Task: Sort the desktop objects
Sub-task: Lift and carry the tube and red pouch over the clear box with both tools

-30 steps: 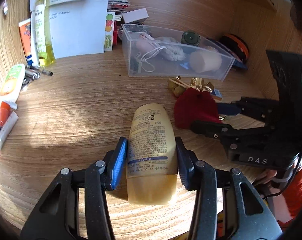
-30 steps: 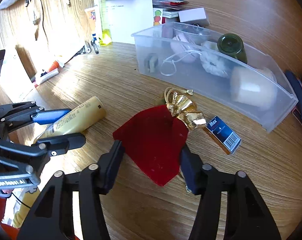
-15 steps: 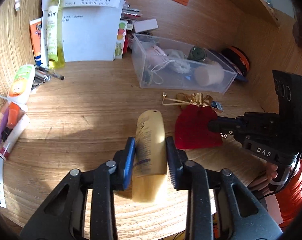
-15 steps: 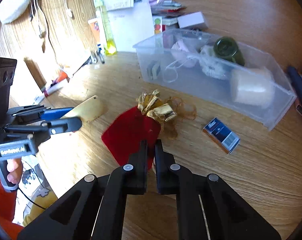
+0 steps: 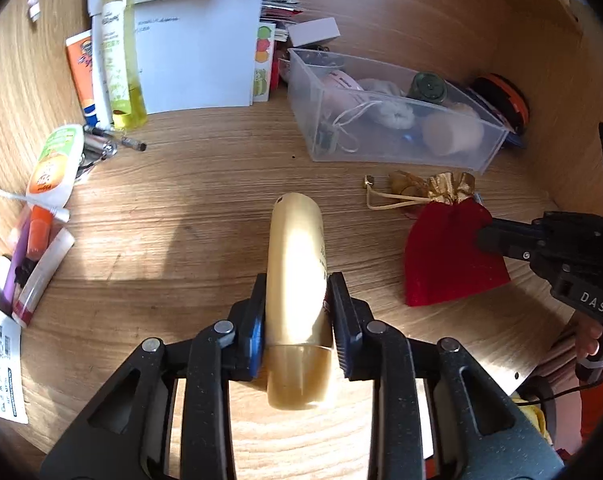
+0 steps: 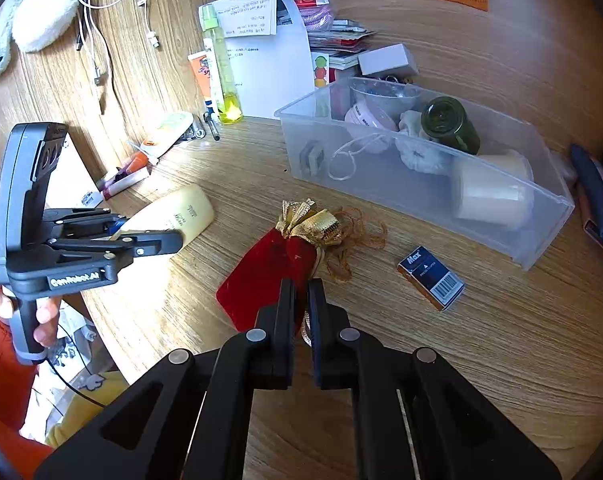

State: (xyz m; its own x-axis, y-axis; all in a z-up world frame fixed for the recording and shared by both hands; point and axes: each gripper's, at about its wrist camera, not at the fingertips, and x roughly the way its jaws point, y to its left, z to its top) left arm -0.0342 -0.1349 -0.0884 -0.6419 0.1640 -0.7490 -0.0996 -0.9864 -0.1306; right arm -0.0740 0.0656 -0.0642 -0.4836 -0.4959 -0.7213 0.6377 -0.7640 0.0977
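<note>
Evidently gripped for a lift: left gripper (image 5: 297,316) clamped across the lower body of the cream tube (image 5: 297,264), just above its cap, leaving the long end free to point toward the clear bin (image 5: 489,152). Right gripper (image 6: 301,300) pinched tight on a fold of the red pouch (image 6: 269,272), well below its gold frill, probably so the soft cloth hung without slipping. Both items near the desk's front edge, short of the bin. Small blue box (image 6: 431,278) left lying beside the pouch, untouched.
</note>
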